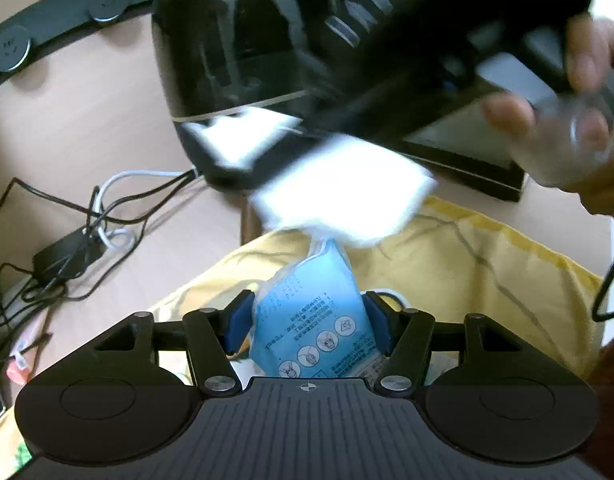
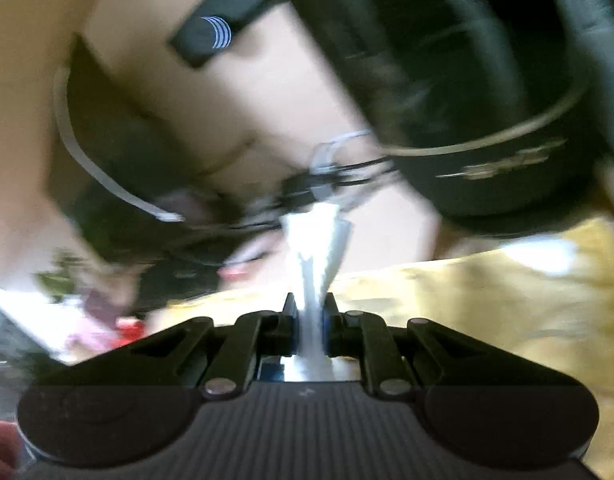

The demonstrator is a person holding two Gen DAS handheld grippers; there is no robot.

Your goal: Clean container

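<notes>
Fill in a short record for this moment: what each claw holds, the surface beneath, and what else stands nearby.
left claw: shut on blue wipe packet
right claw: shut on white wipe, blurred by motion
white wipe, left view: drawn out above the packet
surface: yellow cloth on a pale table
nearby: black rounded appliance; tangled cables
</notes>
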